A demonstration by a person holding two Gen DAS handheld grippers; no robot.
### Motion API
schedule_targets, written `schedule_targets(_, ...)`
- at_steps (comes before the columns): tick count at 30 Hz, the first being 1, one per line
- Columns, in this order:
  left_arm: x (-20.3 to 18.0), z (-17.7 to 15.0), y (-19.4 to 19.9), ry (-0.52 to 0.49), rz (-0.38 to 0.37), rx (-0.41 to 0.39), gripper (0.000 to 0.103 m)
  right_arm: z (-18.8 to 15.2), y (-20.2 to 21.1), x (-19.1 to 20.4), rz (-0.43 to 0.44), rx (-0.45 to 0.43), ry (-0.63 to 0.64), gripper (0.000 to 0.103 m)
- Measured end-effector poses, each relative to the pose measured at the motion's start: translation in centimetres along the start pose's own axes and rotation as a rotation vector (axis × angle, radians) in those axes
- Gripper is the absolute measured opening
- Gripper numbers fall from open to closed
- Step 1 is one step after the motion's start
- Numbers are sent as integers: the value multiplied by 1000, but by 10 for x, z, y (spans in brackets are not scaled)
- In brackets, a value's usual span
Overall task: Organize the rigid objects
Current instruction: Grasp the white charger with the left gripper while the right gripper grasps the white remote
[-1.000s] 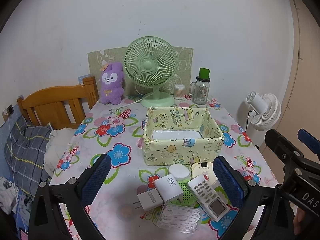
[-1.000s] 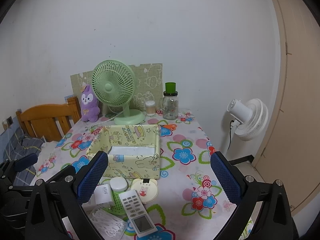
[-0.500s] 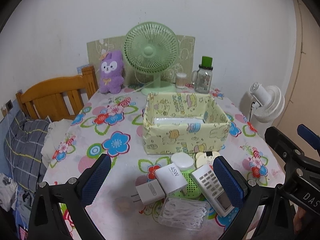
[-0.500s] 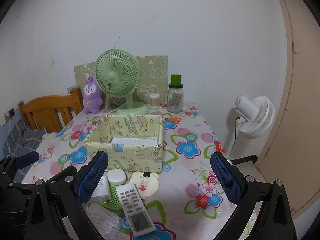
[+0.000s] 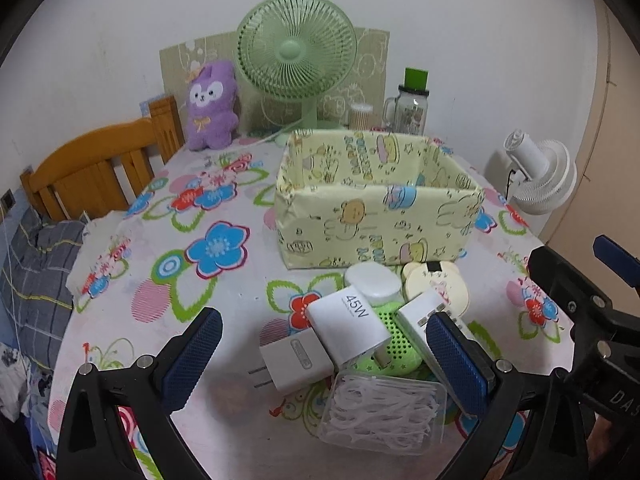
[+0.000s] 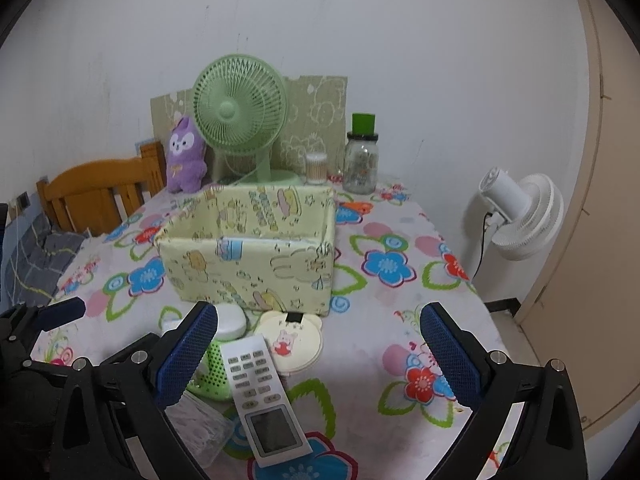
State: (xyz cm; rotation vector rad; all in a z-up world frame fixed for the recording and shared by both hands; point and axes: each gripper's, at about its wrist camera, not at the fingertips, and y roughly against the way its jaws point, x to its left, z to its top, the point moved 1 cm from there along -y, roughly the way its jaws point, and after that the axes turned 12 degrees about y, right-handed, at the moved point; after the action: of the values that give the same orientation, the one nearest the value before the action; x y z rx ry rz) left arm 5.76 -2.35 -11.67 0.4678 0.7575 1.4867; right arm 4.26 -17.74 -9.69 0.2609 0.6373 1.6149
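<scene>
1. Your left gripper (image 5: 320,360) has its jaws spread wide and holds nothing. It hovers over the heap of small things at the near edge of the table (image 5: 168,240), with the blue pads on either side of the chargers, which suggests you are lining up a first pick.
2. Your right gripper (image 6: 320,354) is likewise wide open and empty. It hangs over the same heap from the right, and the remote control (image 6: 262,392) and the round bear-eared compact (image 6: 292,340) lie between its fingers.
3. The heap is stacked: the 45W charger (image 5: 350,330) leans on the white plug adapter (image 5: 294,362) and on the green perforated case (image 5: 394,350). The clear box of floss picks (image 5: 384,412) sits nearest you, touching the adapter.
4. A white round jar (image 5: 372,280) stands at the back of the heap, just beside the front wall of the yellow cartoon-print box (image 5: 376,220).
5. That box sits open-topped in the middle of the table, directly behind the heap, so it is likely the bin for the sorted items. Its floor is hidden from both views.
6. Take the top pieces first, I judge. The 45W charger rests on others, so pulling a lower piece may tip it.
7. The green desk fan (image 5: 296,52), purple plush (image 5: 212,108) and glass jar (image 5: 410,108) line the far edge, well apart from the work.
</scene>
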Motion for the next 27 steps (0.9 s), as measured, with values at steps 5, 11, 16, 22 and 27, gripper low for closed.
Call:
schedule_targets(5, -1, -3, -16, -13, 14, 22, 103, -6, -15, 6, 17, 32, 7, 100)
schedule_targets(11, -3, -6, -34, -23, 15, 51, 103, -10, -30, 9, 25, 66, 11, 99)
schedule_targets(16, -4, -7, -50, -32, 19, 82, 103, -13, -43, 13, 30, 94, 19, 99)
schedule_targets(22, -3, -9, -63, -35, 22, 83, 95, -15, -58, 17, 40, 122, 26, 99)
schedule_targets(27, -8, -11, -75, -62, 23, 109, 94, -16, -67, 22, 43, 141, 36, 99)
